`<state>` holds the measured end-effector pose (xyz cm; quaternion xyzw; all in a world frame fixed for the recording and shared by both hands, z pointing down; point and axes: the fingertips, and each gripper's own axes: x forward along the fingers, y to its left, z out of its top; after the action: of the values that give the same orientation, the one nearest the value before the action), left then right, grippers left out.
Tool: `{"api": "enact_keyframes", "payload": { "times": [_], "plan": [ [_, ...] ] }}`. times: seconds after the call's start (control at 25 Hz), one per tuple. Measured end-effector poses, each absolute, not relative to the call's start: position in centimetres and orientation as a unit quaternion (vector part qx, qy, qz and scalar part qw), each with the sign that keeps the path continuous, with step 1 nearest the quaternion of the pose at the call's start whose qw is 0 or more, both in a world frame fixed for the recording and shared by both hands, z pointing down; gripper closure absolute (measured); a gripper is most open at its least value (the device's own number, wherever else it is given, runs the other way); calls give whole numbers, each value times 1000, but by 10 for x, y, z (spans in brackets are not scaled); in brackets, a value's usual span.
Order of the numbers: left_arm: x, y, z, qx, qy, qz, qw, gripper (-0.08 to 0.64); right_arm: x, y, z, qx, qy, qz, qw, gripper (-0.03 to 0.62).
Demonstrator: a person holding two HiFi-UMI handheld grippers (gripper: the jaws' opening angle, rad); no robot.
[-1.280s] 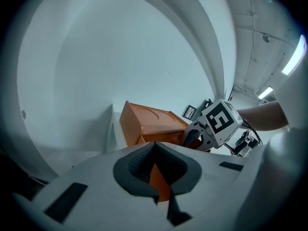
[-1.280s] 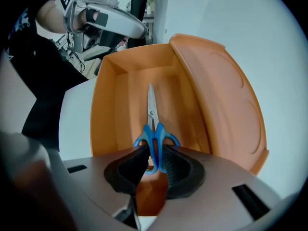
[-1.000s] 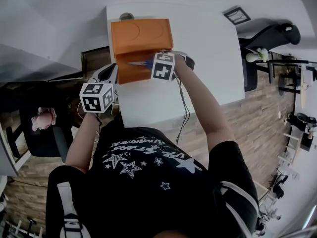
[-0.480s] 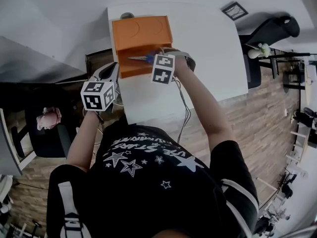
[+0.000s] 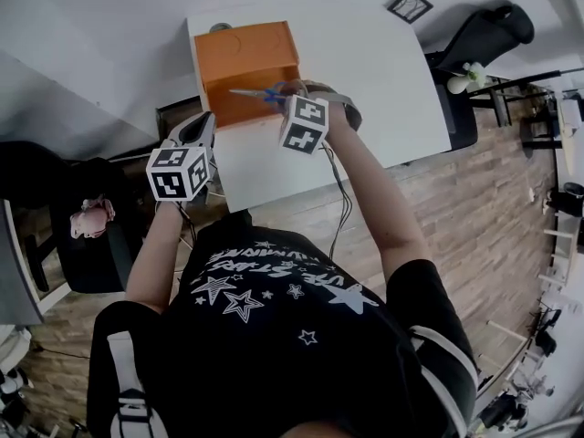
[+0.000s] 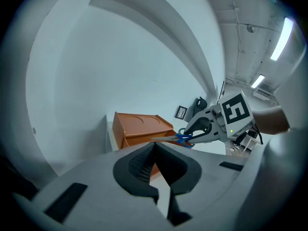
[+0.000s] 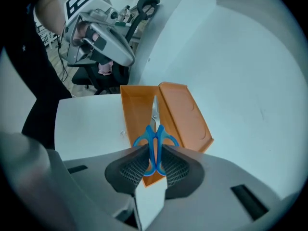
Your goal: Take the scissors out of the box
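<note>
My right gripper [image 7: 154,154] is clamped on the scissors [image 7: 155,134] over the box [image 7: 135,110], my left gripper [image 6: 155,149] is closed and empty; I should lift the blades clear before moving right.

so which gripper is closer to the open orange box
Right. The right gripper, clamping the blue-handled scissors, hangs over the open compartment of the orange box. The left gripper, shut, is off its near-left corner, at the white table edge.
</note>
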<state>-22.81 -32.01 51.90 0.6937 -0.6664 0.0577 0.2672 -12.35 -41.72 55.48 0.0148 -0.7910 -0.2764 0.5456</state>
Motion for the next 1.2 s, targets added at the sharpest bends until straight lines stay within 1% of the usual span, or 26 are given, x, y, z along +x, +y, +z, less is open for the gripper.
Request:
{"api": "enact_keyframes", "payload": {
  "times": [0.4,0.8,1.04,1.2],
  "plan": [
    [-189,-270,492,700,-670,53,240,541,-85,-373,495,113,-849,-236,459,489],
    [-144,-218,470,712,-666,53,216,541,-21,-316,475,203,-897,-98,380,489],
    [-116,-174,452,724,-656,50,208,541,7,-268,466,233,-899,-61,365,489],
    [-94,-152,458,731,-648,53,207,541,31,-241,476,249,-897,-40,362,489]
  ]
}}
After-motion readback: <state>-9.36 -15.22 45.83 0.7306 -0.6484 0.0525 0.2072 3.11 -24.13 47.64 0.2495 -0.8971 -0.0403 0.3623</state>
